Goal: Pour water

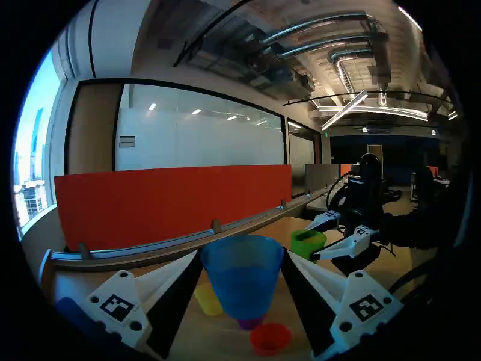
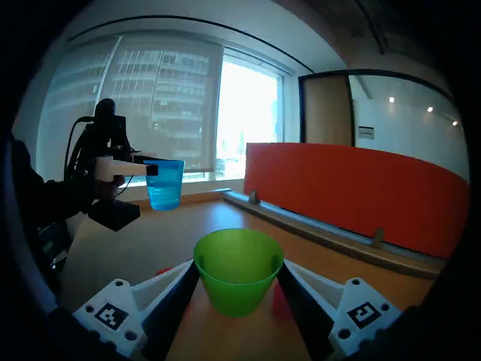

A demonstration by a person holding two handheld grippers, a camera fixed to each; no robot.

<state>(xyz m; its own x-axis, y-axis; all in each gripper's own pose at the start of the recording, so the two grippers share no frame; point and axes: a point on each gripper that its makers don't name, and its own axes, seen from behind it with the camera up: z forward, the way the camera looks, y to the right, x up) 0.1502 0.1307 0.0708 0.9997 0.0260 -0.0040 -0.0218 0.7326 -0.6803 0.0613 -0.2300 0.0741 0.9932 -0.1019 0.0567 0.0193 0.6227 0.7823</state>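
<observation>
1. L gripper [image 1: 240, 255]: jaws are clamped on the blue cup [image 1: 242, 274], one finger pressed to each side wall. In the left gripper view you hold the cup upright, rim up, clear of the desk [image 1: 282, 227]. A darker band fills approx. the lower half of the cup, which reads as a water line.

2. R gripper [image 2: 238, 265]: jaws are clamped on the green cup [image 2: 238, 278], fingers against both sides. The cup is upright, mouth open to the camera. No contents can be made out inside.

3. Cross-check, right gripper view: your L gripper sits far left and holds the blue cup level above the desk, w/ a sleeve behind it. Blue cup and green cup are well apart.

4. Cross-check, left gripper view: your R gripper is at right, beyond the blue cup, w/ the green cup between its fingertips.

5. On the desk below the blue cup: yellow cup [image 1: 208, 299] to the left, purple cup [image 1: 249, 323] mostly hidden under the blue cup's base, red cup [image 1: 270, 338] nearest the camera.

6. Background ref.: an orange partition [image 1: 174, 201] runs along the far desk edge.
</observation>
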